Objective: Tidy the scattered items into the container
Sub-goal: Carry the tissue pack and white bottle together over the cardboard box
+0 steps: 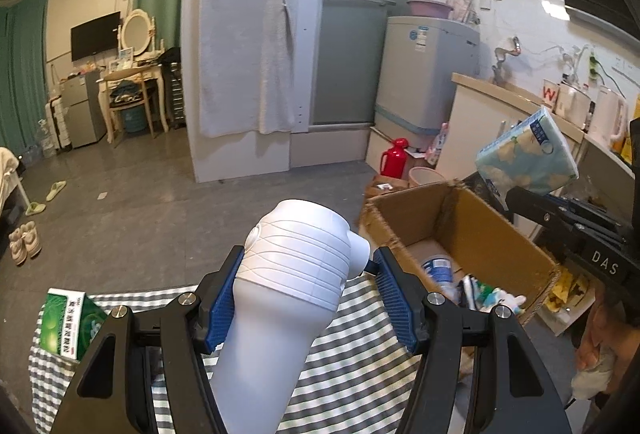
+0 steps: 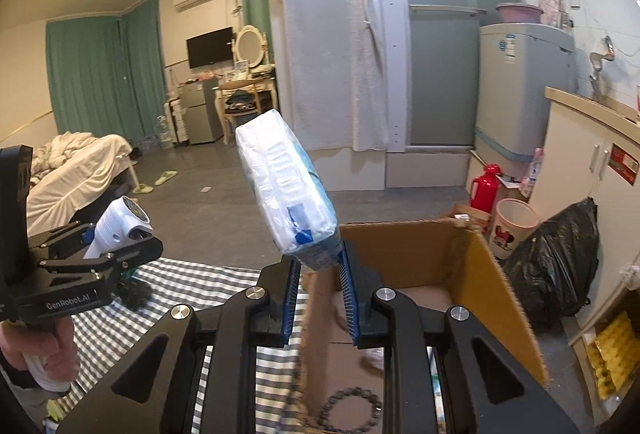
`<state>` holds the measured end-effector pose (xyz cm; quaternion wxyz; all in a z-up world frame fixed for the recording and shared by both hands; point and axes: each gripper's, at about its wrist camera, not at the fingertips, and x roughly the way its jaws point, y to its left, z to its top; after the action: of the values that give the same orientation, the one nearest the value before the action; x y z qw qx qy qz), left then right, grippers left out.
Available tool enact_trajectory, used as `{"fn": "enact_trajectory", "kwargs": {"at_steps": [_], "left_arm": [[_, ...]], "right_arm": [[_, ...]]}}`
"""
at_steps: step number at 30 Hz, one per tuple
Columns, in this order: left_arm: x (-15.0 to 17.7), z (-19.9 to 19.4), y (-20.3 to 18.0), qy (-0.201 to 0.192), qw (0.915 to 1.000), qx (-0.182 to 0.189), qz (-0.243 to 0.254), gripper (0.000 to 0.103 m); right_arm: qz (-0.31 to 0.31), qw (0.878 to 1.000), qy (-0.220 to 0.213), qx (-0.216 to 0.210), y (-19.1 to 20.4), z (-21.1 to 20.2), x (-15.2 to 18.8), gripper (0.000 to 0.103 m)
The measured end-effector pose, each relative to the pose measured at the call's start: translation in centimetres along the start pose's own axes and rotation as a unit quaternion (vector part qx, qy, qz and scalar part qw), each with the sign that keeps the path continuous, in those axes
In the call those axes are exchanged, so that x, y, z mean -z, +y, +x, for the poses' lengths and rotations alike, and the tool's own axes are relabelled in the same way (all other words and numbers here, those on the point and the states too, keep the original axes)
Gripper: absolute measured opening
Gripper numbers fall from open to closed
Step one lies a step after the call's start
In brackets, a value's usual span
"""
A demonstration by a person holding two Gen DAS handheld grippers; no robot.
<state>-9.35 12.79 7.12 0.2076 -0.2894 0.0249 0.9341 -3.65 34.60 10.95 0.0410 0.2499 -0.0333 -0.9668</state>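
My left gripper (image 1: pixel 304 274) is shut on a white hair dryer (image 1: pixel 288 274) and holds it above the striped tablecloth (image 1: pixel 352 366), left of the open cardboard box (image 1: pixel 492 234). The dryer also shows in the right wrist view (image 2: pixel 120 226). My right gripper (image 2: pixel 318 270) is shut on a blue-and-white tissue pack (image 2: pixel 286 189), held upright above the box's near left wall (image 2: pixel 404 246). The pack also shows in the left wrist view (image 1: pixel 528 157), over the box's right side. Inside the box lie a bottle (image 1: pixel 440 270), a bead bracelet (image 2: pixel 352 410) and other small items.
A green medicine box (image 1: pixel 68 322) lies on the cloth at the left. A dark fuzzy object (image 2: pixel 134 292) sits on the cloth under the left gripper. A black rubbish bag (image 2: pixel 556 266), a pink bin (image 2: pixel 510 230) and a red thermos (image 2: pixel 484 185) stand on the floor beyond the box.
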Motion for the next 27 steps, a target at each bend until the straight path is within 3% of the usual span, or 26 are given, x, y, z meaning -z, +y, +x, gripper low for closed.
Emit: {"fn": "enact_trajectory", "kwargs": {"at_steps": [7,27], "left_arm": [[-0.6,1.1,-3.4,0.002,0.9996,0.024,0.013,0.065],[-1.0,5.0,-12.4,0.028,0.994,0.09,0.056,0.065]], "right_arm": [[0.009,1.0,0.01,0.024,-3.0,-0.6,0.6,0.019],[0.03,0.989,0.129,0.068,-10.5,2.6,5.0,0.019]]}}
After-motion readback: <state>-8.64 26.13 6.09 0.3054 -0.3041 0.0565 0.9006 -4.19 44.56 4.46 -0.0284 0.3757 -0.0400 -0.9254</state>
